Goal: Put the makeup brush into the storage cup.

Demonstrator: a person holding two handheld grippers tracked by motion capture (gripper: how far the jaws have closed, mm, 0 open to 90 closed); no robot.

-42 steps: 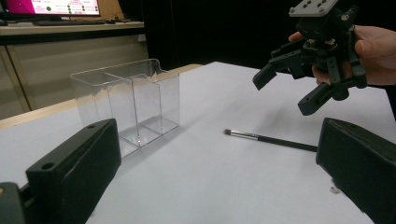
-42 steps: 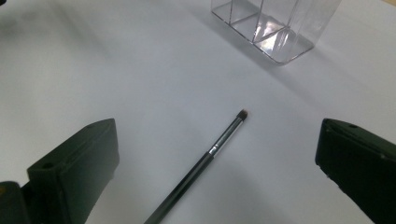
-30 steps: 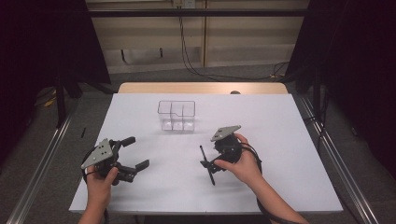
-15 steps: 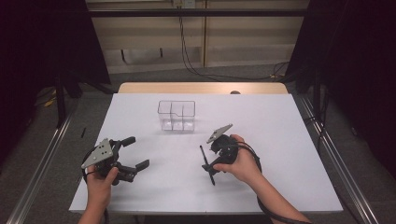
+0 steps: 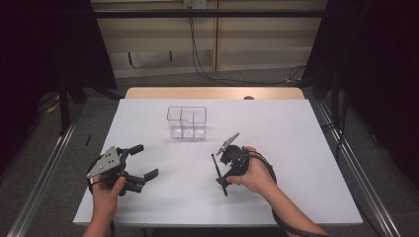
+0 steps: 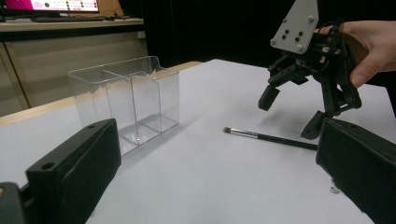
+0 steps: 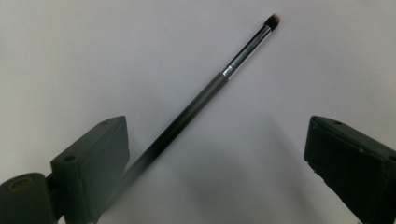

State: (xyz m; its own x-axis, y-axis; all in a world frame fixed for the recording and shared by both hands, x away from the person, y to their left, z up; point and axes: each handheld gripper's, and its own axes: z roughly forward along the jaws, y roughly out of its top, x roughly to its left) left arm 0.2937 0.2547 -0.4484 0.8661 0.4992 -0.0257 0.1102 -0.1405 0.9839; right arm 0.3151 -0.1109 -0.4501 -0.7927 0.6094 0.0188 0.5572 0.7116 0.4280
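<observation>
Jaws: both grippers spread wide, nothing pinched. R gripper (image 5: 220,170) hangs over the brush (image 5: 219,172), jaws pointing down at the table (image 5: 296,148), one each side of the handle. From my R gripper view the brush (image 7: 205,95) runs diagonally between the jaws, bristle tip far end, silver ferrule behind it; the near end of the handle blurs out beside the L-hand jaw, can't tell if it touches. In L gripper view the brush (image 6: 268,136) lies flat on the table (image 6: 210,177), tip toward the box; its far end is cut off behind my own jaw. R gripper (image 6: 308,74) sits just above it, can't tell if the lower jaw tip meets the handle.

L gripper (image 5: 141,163) is near the table's front-left, held by the L hand (image 5: 104,191), well apart from the brush.

Clear box (image 5: 187,122) mid-table toward the back, w/ dividers. Clear box (image 6: 126,100) looks empty in the compartments I can see; the rear ones are hard to read through the walls.
</observation>
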